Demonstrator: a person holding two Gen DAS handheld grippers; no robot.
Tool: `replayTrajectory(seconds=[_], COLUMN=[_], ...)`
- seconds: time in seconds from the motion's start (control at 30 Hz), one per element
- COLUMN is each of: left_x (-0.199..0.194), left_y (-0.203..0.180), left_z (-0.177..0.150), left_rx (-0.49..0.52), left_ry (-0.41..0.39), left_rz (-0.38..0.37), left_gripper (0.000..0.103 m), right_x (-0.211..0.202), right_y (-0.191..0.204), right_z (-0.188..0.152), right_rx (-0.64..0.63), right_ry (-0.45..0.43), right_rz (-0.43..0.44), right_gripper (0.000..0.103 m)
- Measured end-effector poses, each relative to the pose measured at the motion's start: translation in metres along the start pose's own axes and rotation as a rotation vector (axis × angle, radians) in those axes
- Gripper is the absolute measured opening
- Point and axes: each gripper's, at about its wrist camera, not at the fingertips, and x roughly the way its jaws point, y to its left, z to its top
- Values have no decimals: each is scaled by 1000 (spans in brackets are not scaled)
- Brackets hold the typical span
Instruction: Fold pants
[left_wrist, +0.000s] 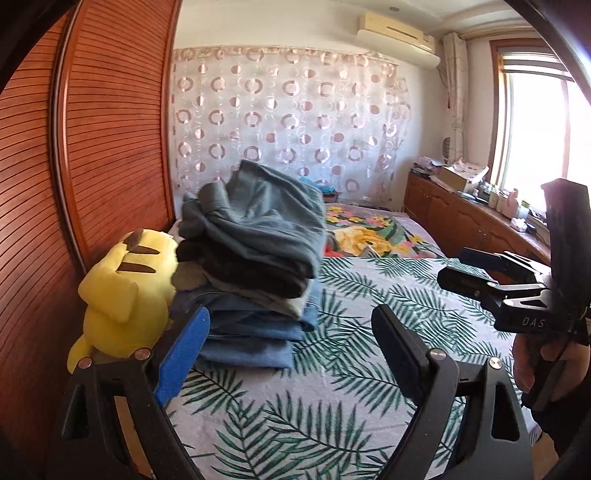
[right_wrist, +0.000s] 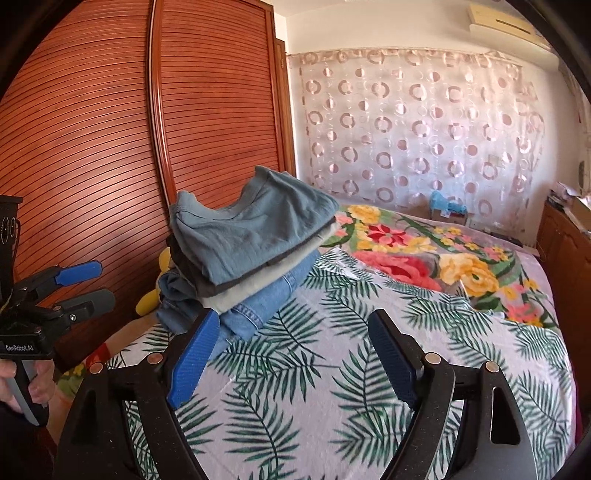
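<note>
A stack of folded clothes (left_wrist: 255, 258) (right_wrist: 251, 251) sits on the bed near the wardrobe. Blue-grey pants (left_wrist: 266, 214) (right_wrist: 258, 229) lie on top, above dark grey, pale grey and denim layers. My left gripper (left_wrist: 291, 321) is open with nothing between its fingers, just short of the stack's front right corner. My right gripper (right_wrist: 295, 325) is also open and holds nothing, its left finger (right_wrist: 199, 354) close to the denim at the stack's base. Each gripper shows in the other's view: the right one (left_wrist: 452, 266) at the right, the left one (right_wrist: 99, 284) at the left, each held by a hand.
A yellow plush toy (left_wrist: 122, 295) lies between the stack and the wooden louvred wardrobe (left_wrist: 92, 147). The bed has a leaf-print cover (right_wrist: 332, 369) with a floral blanket (right_wrist: 424, 258) behind it. A low wooden cabinet (left_wrist: 461, 218) with clutter runs under the window at the right.
</note>
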Motion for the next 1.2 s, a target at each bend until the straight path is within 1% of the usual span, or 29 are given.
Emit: replayTrajectory(seconds=[0.37, 0.57, 0.73, 0.93, 1.0, 1.2], left_x=[-2, -4, -11, -21, -27, -46], left_y=[-45, -77, -101, -124, -129, -138], left_z=[-8, -13, -14, -11, -9, 2], left_rx=[30, 60, 87, 113, 119, 126], left_ry=[8, 19, 16, 12, 6, -21], left_rz=[-84, -127, -157, -177, -176, -169], left_gripper=[90, 90, 90, 90, 90, 90], right_x=[-52, -88, -114, -143, -156, -186], right_y=[-11, -22, -31, -35, -38, -25], right_z=[-31, -52, -67, -71, -70, -62], right_rx=[55, 116, 169, 201, 211, 215], right_ry=[-12, -10, -5, -12, -30, -113], right_rz=[-66, -150, -203, -267, -275, -336], right_gripper=[86, 86, 86, 86, 86, 86])
